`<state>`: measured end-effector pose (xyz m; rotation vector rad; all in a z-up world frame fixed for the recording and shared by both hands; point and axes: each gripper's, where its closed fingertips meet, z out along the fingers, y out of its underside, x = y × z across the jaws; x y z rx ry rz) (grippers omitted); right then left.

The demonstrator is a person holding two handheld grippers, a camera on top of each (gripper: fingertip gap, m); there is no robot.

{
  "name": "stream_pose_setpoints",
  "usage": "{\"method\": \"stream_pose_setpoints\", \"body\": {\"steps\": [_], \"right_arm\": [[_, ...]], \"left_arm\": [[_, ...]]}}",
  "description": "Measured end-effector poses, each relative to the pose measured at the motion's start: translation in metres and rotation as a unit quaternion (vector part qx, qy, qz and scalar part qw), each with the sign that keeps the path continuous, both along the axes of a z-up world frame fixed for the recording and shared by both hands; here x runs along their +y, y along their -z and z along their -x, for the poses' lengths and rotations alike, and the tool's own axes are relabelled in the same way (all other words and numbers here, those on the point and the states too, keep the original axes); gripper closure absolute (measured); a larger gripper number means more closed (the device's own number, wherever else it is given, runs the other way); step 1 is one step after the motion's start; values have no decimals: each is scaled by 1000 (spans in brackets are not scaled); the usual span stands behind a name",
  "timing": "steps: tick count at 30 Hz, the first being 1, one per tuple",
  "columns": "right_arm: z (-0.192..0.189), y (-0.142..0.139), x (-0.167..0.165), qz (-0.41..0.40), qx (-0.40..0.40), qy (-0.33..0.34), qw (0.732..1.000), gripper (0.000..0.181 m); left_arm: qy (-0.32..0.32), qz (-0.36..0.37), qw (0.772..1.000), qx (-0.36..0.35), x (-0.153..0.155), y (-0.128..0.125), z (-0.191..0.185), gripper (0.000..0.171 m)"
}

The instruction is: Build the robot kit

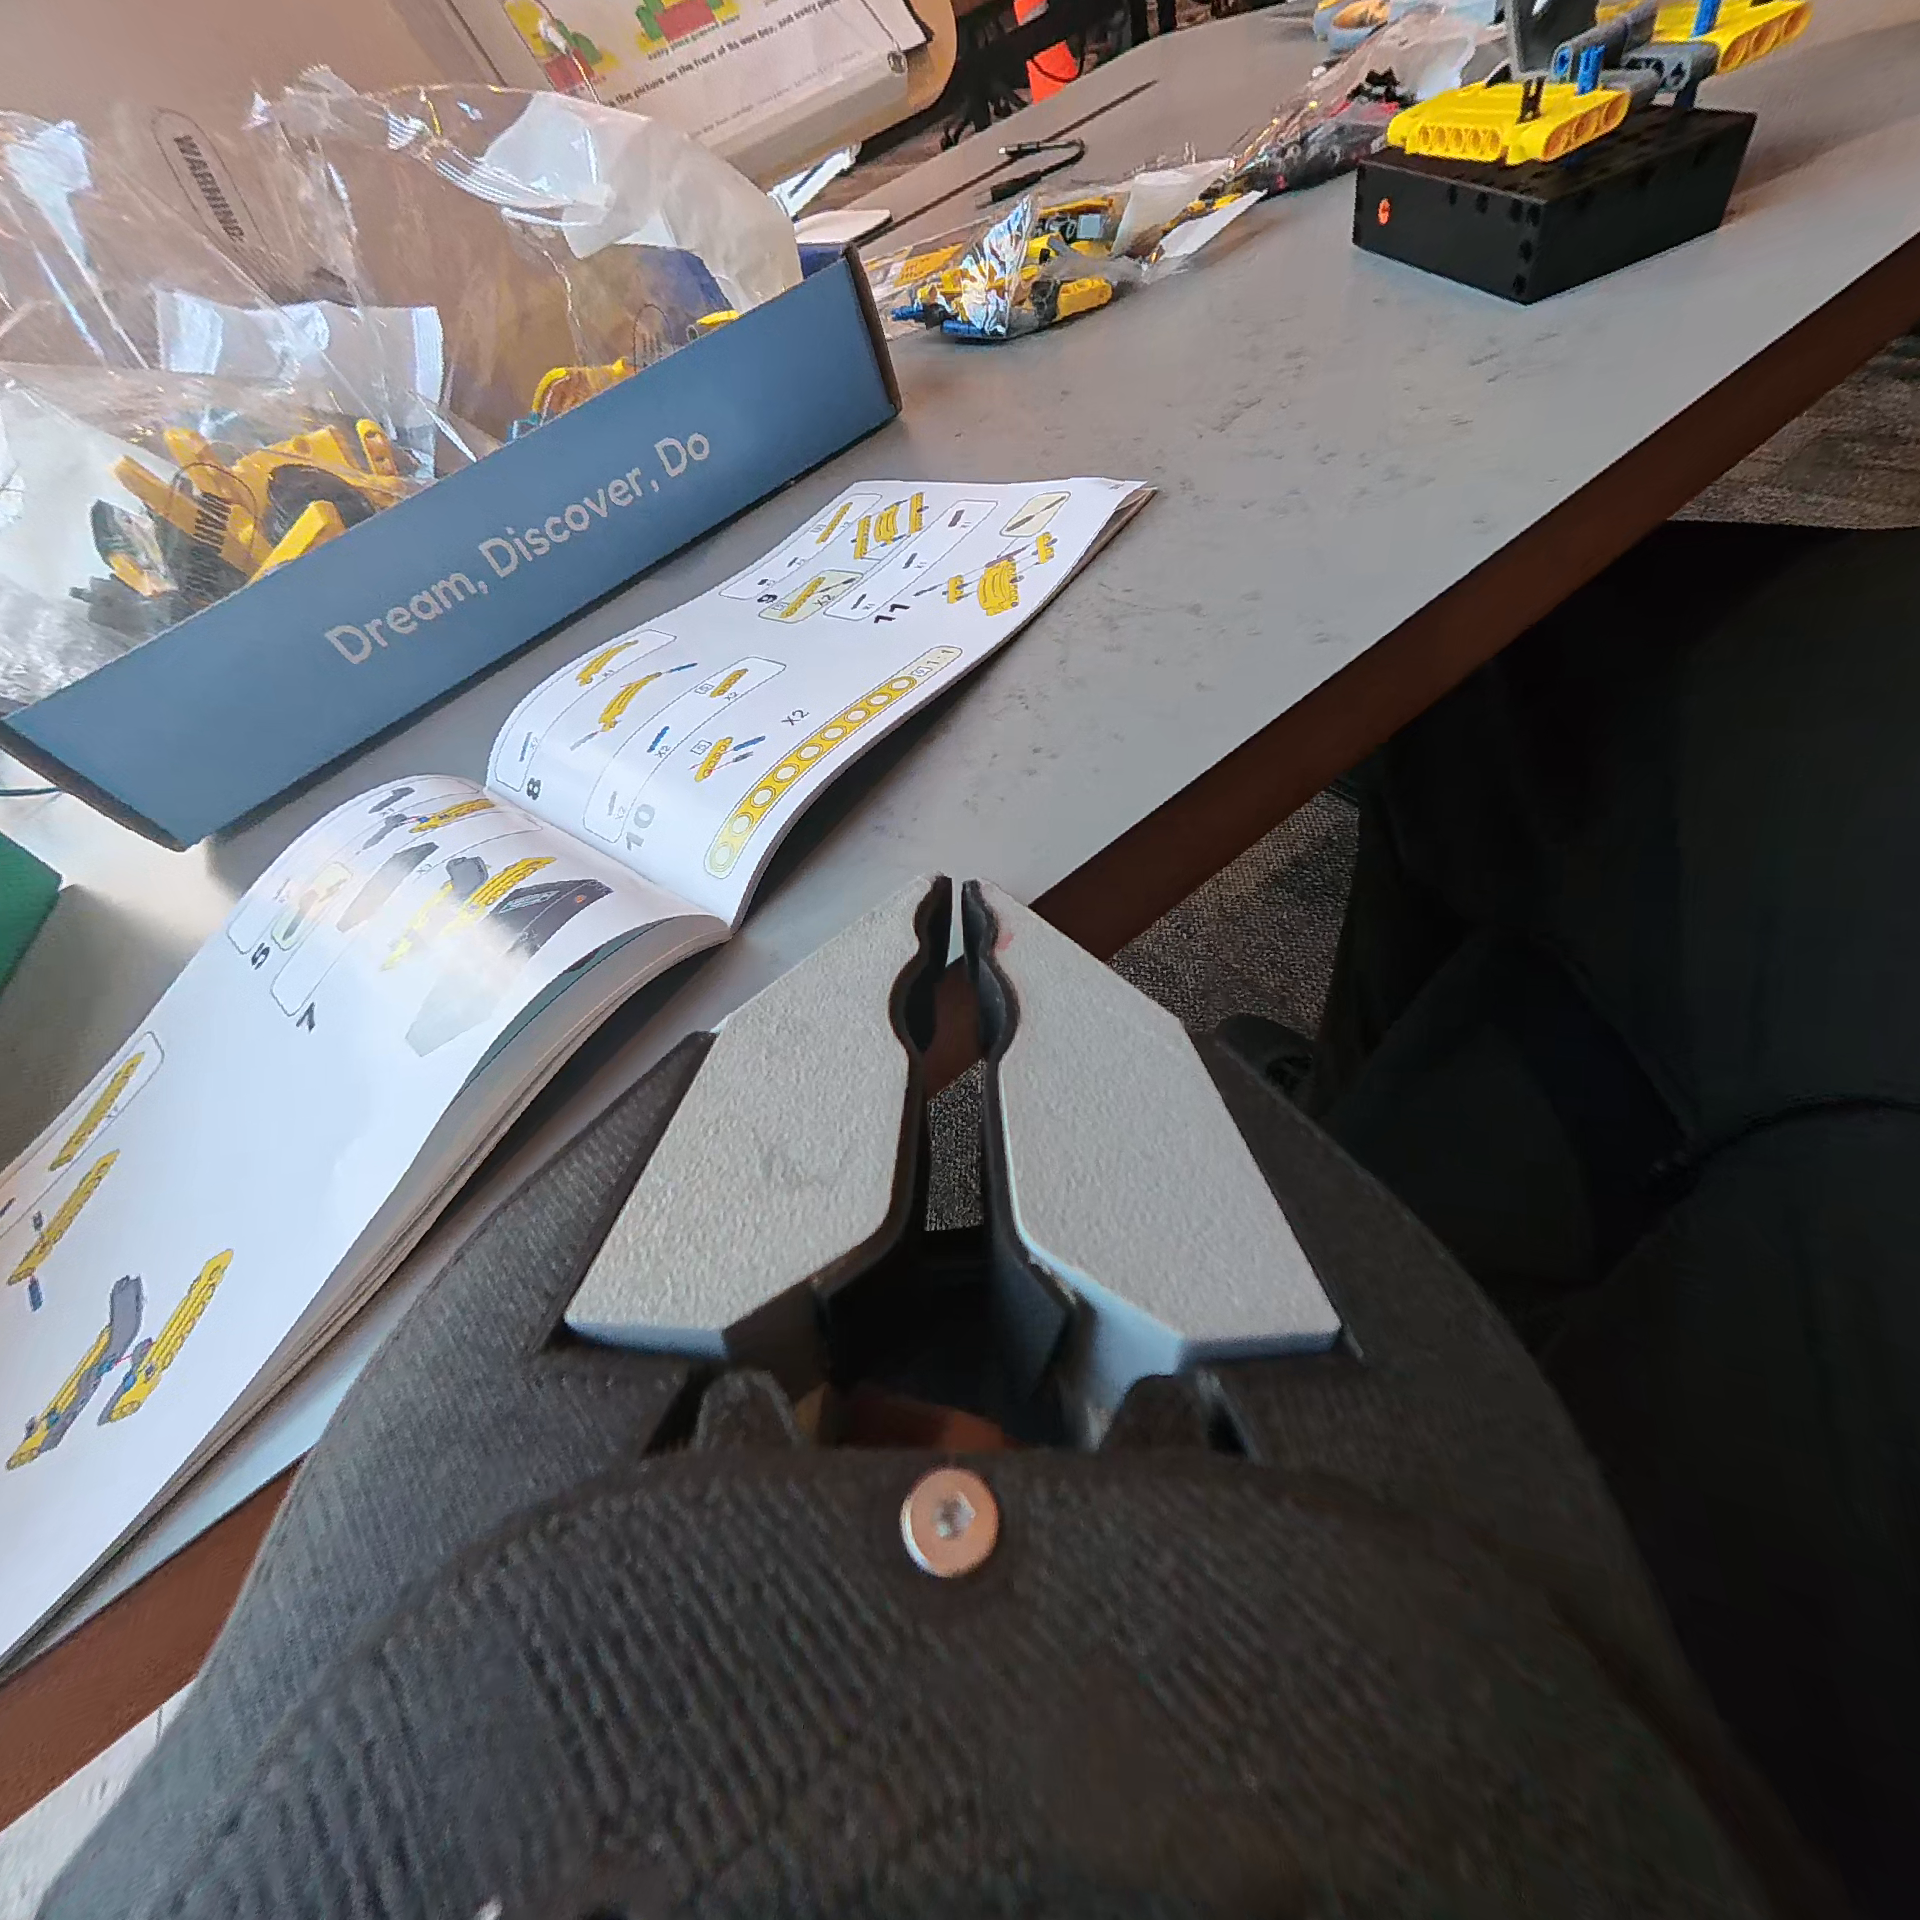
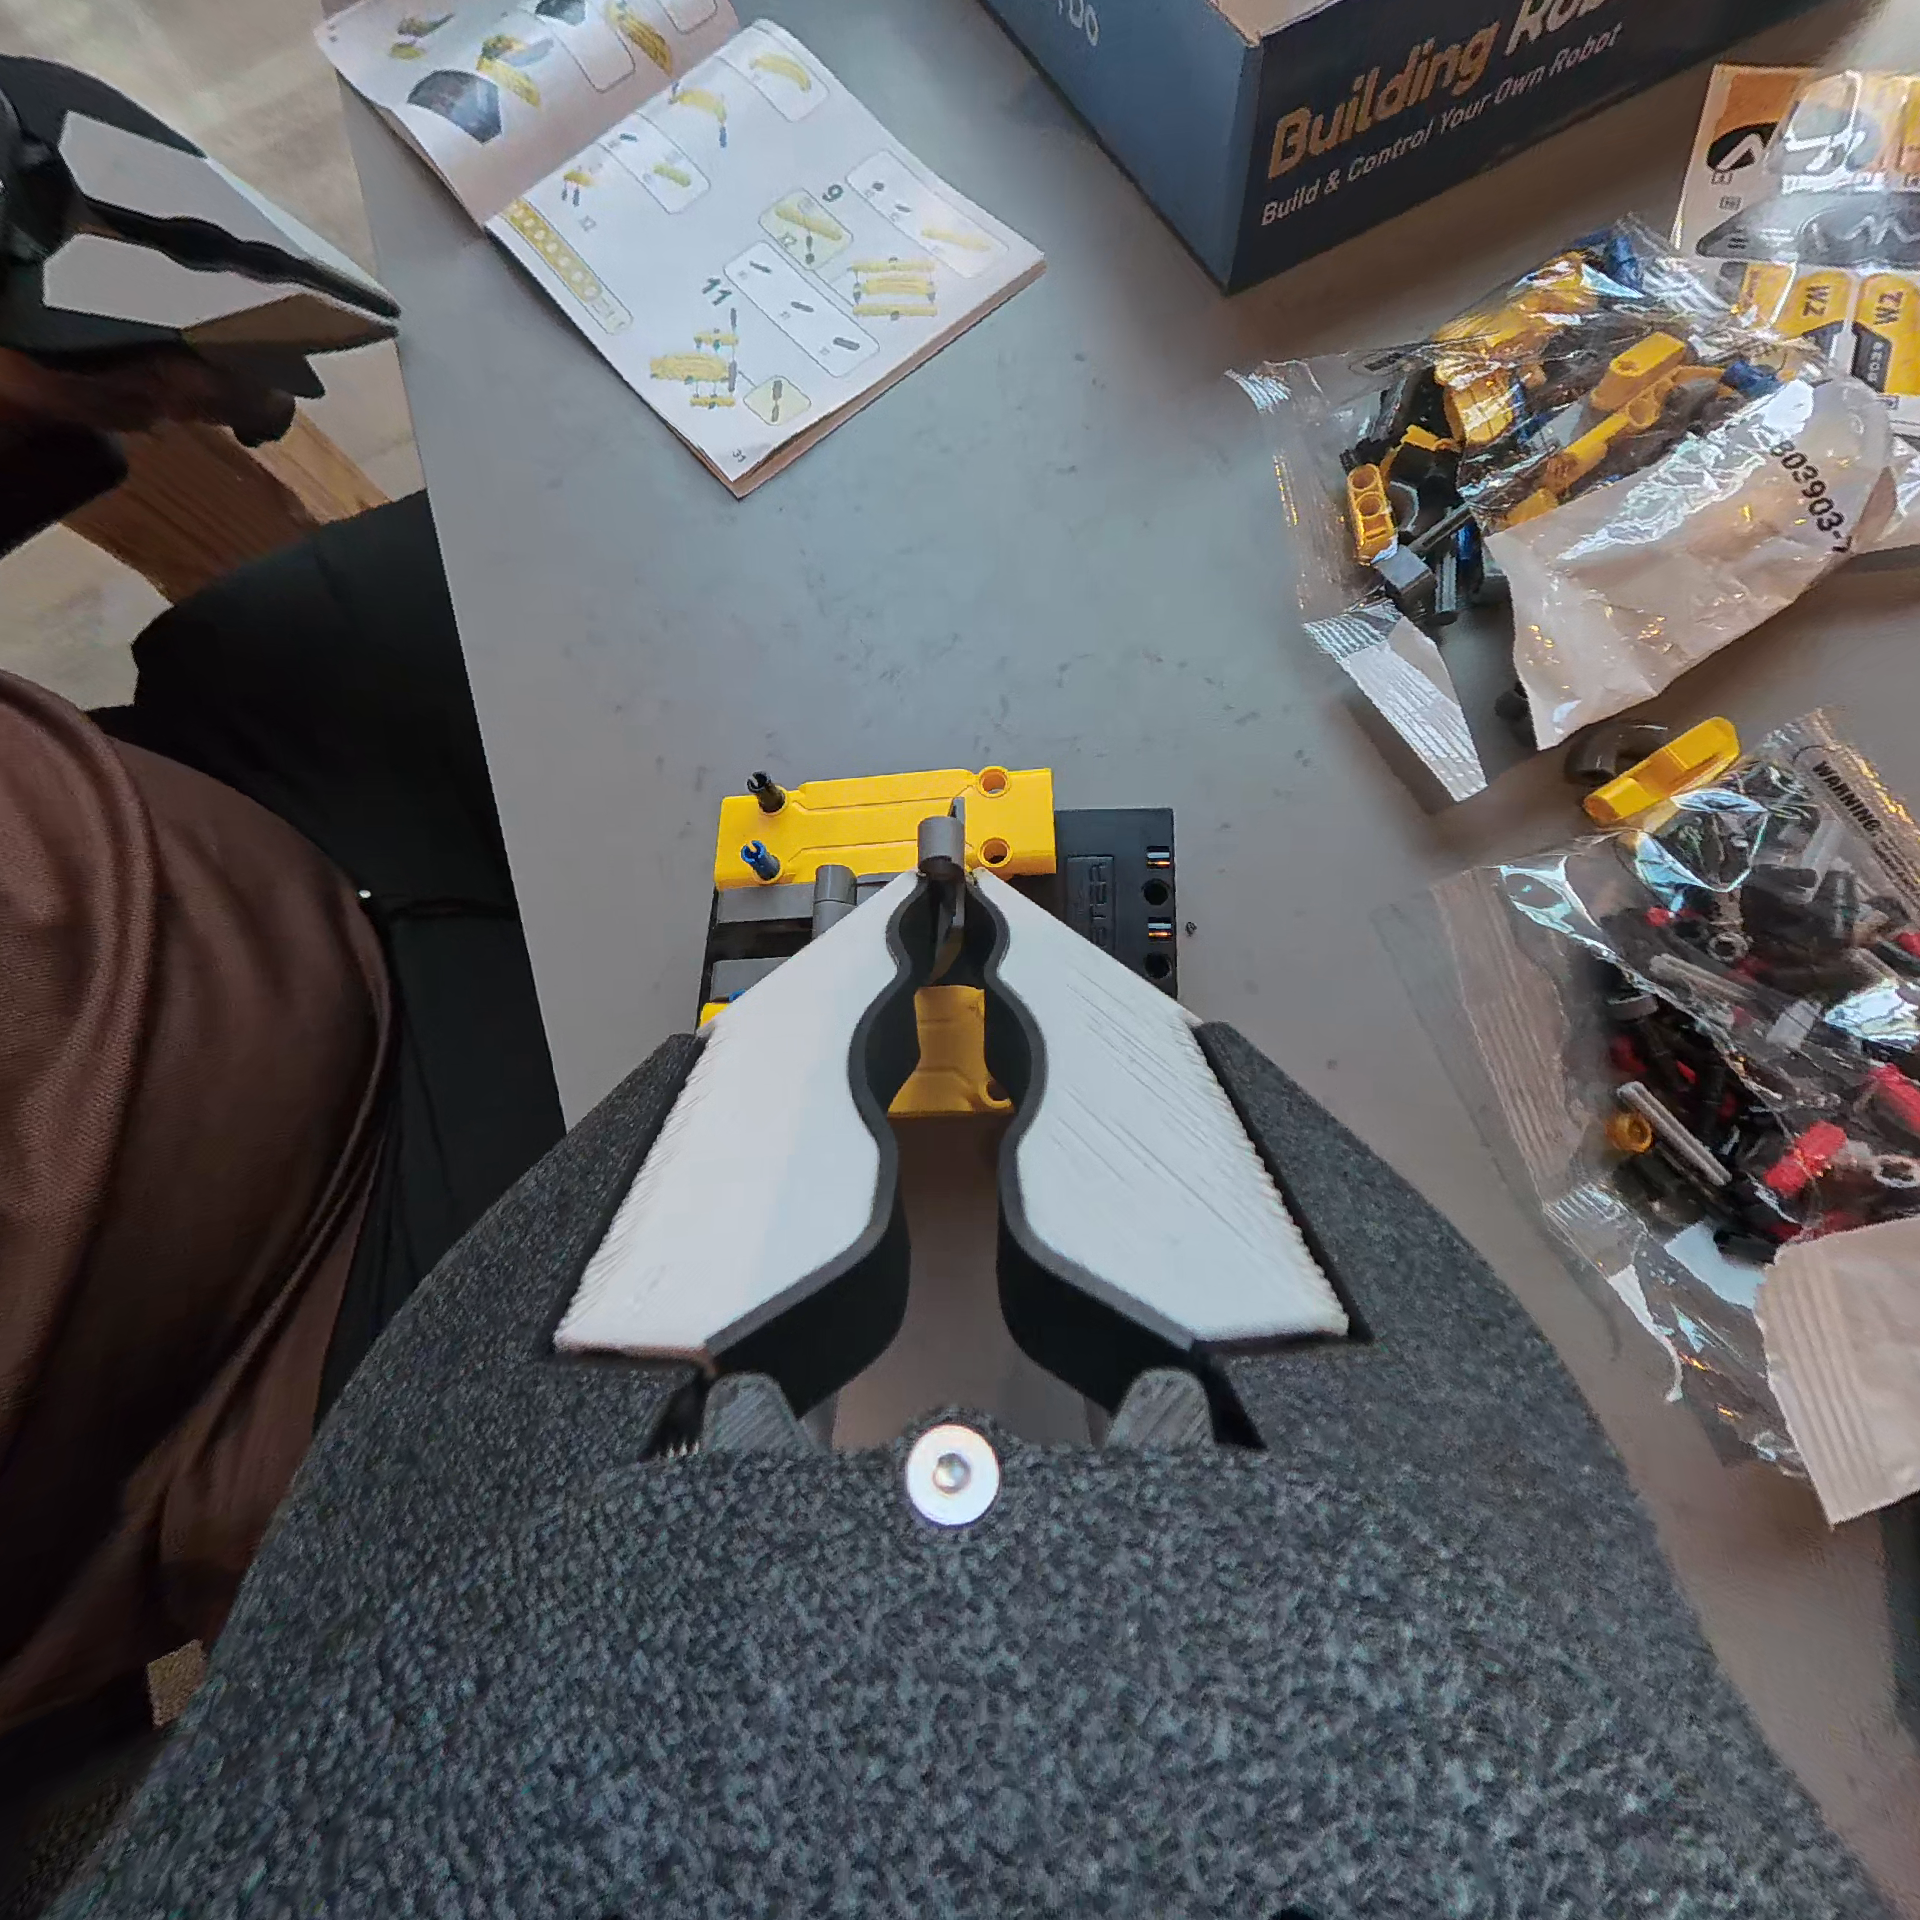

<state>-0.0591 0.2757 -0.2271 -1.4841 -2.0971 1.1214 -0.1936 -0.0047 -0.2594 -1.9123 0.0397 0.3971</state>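
The left gripper (image 1: 956,896) hovers at the near edge of the grey table (image 1: 1299,416), its jaws drawn almost together with only a sliver of gap and nothing between them. Just beside its tips lies an open instruction booklet (image 1: 623,831) showing numbered build steps and drawings of yellow beams. Behind the booklet stands a blue box (image 1: 520,561) with a line of pale lettering along its side, stuffed with clear plastic bags (image 1: 312,260) that carry printed warning ovals. Far off to the right sits a black block (image 1: 1558,197) topped with yellow parts.

In the right wrist view, the right gripper (image 2: 945,885) points down at that black block, which sits close to the table edge. Its tips are nearly closed on a small grey piece (image 2: 938,844) standing upright beside a yellow panel (image 2: 883,821). To the right lie bags of parts (image 2: 1558,468), one with a printed code, and a sticker sheet (image 2: 1808,156). A loose yellow piece (image 2: 1662,774) rests between the bags. The box's end bears yellow and white title lettering.
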Motion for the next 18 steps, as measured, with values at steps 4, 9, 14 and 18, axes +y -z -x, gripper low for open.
{"method": "stream_pose_setpoints", "body": {"steps": [4,9,14,18], "right_arm": [[0,0,0,3,0,5,1000,178],[1,0,0,5,-1,7,1000,178],[0,0,0,8,-3,8,1000,178],[-1,0,1,8,-2,8,1000,178]], "left_arm": [[4,-1,1000,0,0,-1,-2,171],[4,-2,1000,0,0,-1,-2,171],[4,0,1000,0,1,-1,-2,171],[5,3,1000,1,2,1,-2,171]]}}
